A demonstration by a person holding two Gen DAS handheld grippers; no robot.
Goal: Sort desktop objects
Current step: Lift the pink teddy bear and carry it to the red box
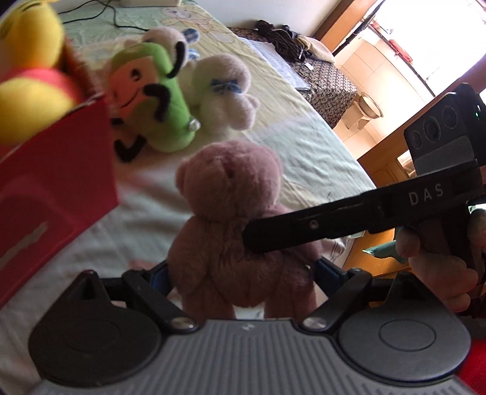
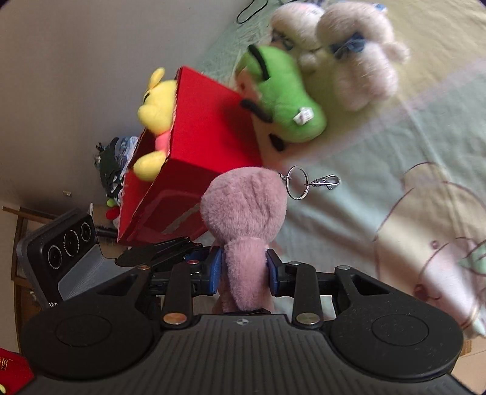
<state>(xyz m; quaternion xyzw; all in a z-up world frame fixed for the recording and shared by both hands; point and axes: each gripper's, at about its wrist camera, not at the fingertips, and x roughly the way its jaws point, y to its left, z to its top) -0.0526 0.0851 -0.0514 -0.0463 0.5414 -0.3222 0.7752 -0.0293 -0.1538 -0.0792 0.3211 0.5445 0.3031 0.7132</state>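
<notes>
— We can't see the pink bear's [image 1: 226, 212] face; only its back shows, and the right gripper [image 1: 246, 240] covers part of it.

— Agreed. The yellow plush [image 1: 27, 76] is blurred, cut by the edge, half sunk in the red box [image 2: 197, 158].

A bed [image 1: 303, 142] carries everything, spread with a pale green and yellow sheet [image 2: 379, 145] printed with cartoon figures. Lying directly on it are a green plush toy [image 1: 158, 100] with black limbs and, touching it, a white plush toy [image 1: 224, 91] with a small blue bow. A red box [image 2: 206, 145] stands just beside the green toy, and a black cable [image 1: 121, 18] trails across the far end
</notes>
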